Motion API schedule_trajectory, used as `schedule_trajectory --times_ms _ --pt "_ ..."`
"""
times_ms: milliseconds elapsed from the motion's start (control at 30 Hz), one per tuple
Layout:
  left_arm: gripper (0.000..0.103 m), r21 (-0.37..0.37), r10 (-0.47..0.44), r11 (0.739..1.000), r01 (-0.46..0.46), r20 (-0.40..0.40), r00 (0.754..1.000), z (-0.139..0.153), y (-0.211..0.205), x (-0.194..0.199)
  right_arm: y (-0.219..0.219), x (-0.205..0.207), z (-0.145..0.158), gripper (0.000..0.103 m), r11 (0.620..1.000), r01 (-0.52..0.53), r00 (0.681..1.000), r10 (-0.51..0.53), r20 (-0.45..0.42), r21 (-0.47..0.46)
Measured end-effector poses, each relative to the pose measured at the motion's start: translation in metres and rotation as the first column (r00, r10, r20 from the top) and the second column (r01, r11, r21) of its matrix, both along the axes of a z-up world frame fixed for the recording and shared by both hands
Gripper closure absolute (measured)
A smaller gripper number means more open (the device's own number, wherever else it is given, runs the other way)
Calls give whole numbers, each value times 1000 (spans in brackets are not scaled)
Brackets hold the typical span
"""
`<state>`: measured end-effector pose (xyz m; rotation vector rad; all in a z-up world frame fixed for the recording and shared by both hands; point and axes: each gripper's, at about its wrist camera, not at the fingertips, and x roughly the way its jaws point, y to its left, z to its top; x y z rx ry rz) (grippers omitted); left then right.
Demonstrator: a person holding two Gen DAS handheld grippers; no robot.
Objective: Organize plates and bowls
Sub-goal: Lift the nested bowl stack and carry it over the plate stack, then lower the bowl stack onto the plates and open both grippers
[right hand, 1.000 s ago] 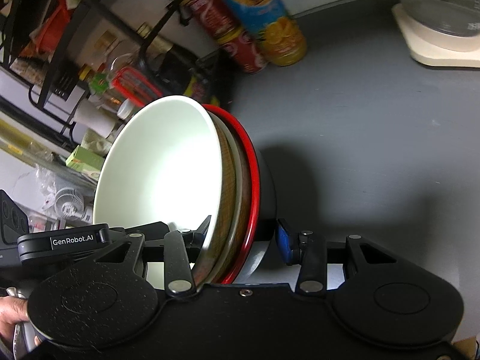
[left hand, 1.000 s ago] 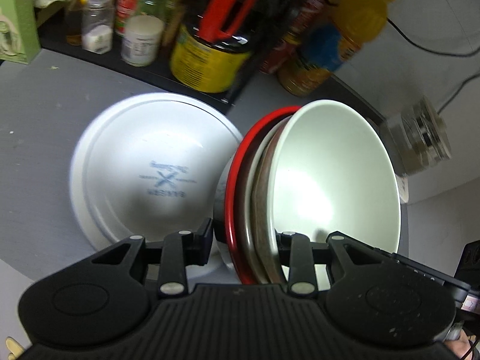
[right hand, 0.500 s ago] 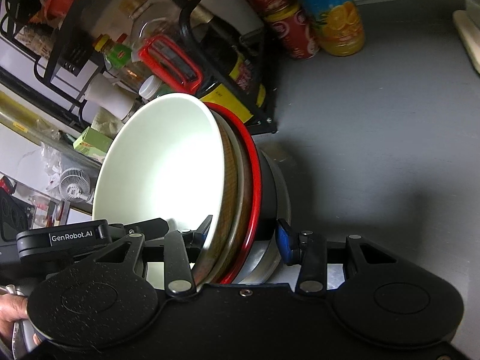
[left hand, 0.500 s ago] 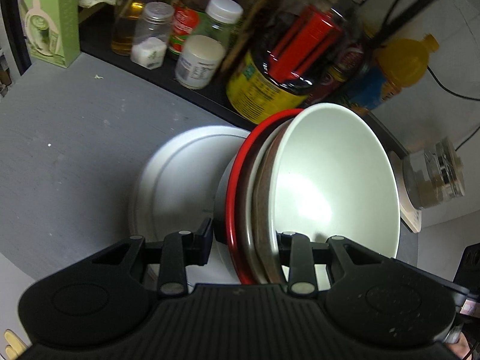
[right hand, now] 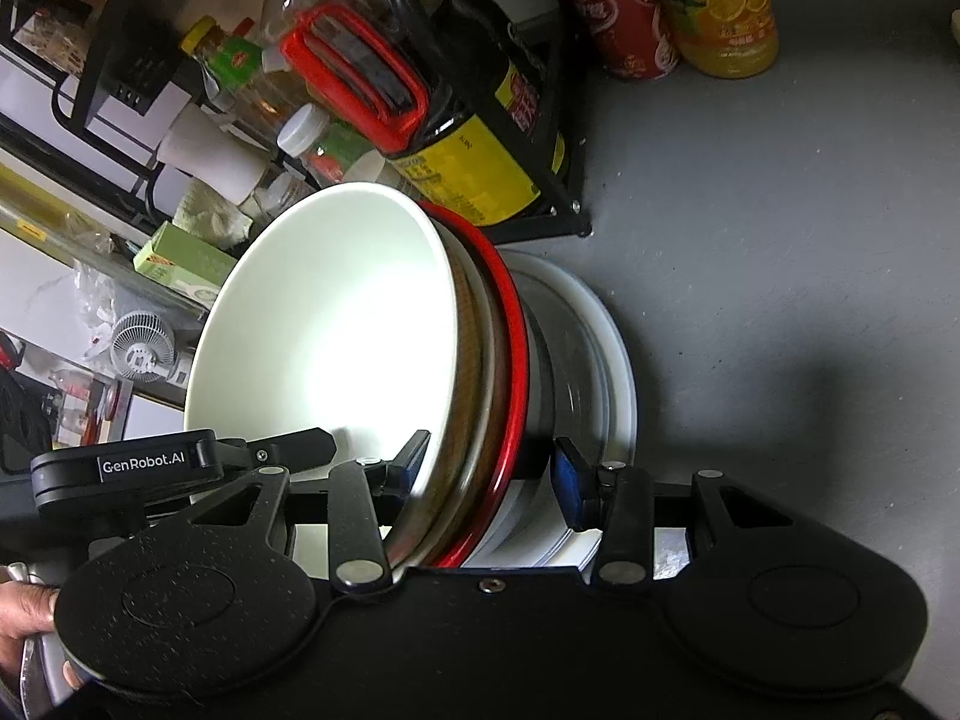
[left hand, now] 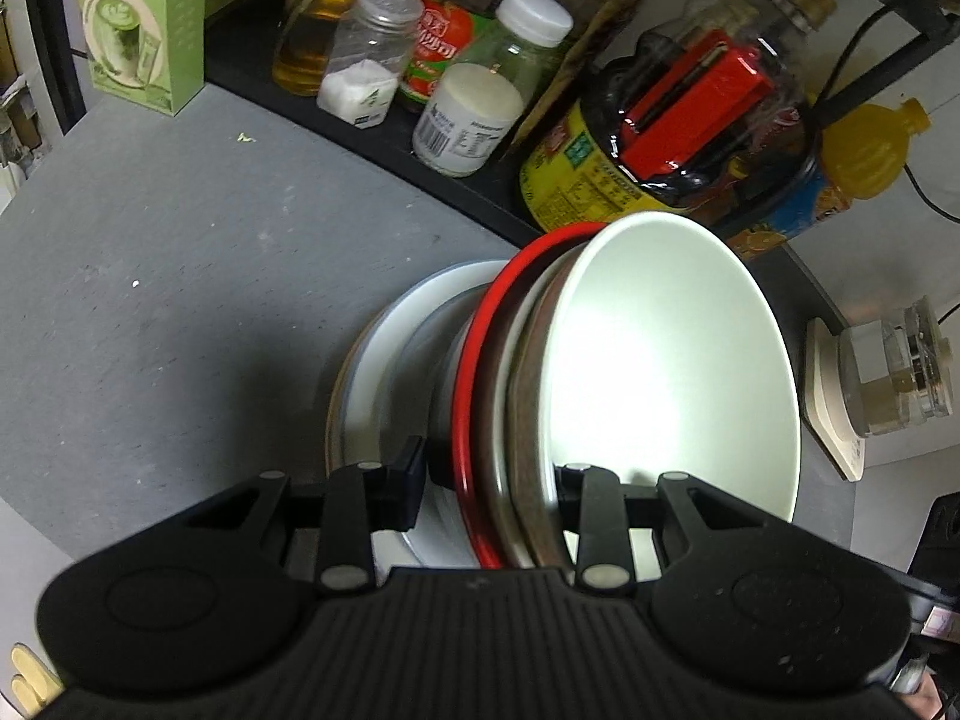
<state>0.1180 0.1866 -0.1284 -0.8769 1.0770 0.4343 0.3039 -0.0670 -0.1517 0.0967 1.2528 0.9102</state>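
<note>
Bowl stack point(left hand: 660, 372): lower centre of both views, tilted on edge, above white plates point(left hand: 384, 360).
Left gripper point(left hand: 489, 480): clamped across the stack's rims.
Right gripper point(right hand: 489, 468): likewise clamped.
Change: plates, earlier fully exposed left, now mostly hidden behind the stack.

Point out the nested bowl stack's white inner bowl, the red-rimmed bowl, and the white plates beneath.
white inner bowl point(left hand: 672, 372), left wrist view, inner wall
red-rimmed bowl point(right hand: 515, 324), right wrist view, red rim
white plates point(right hand: 618, 360), right wrist view, outer rim
</note>
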Motion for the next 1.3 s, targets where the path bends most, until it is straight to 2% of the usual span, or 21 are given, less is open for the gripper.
schedule_trajectory --times_ms 500,667,733,833,900,967,1067,1167,1300 --pt "72 -16 17 1000 -17 -10 1000 -13 3 -1 5 1 -7 61 1000 -7 1000 7 -11 -16" --pt "72 -48 28 998 -30 -30 999 -18 6 1 7 2 -3 52 1000 -7 1000 7 -13 -17" --pt "71 -34 29 999 -30 -32 999 -16 5 3 7 2 0 48 1000 -14 1000 14 -10 -10" --pt "67 27 5 1000 -4 -42 999 -7 2 7 5 1 9 40 1000 -28 999 28 20 -3" --pt "62 39 9 999 -7 -40 999 -1 1 8 1 2 14 37 1000 -26 999 26 31 6" --pt "52 51 24 998 -22 -28 999 5 -1 7 -5 3 22 32 1000 -19 999 18 46 11" --pt "44 84 34 996 -33 -16 999 15 -3 5 -17 4 34 22 1000 -2 997 0 75 26" --pt "34 113 37 993 -35 -8 999 27 -9 4 -30 5 45 18 999 15 995 -19 95 46" --pt "31 146 26 989 -29 19 999 41 -24 1 -48 3 57 10 997 30 991 -39 127 67"
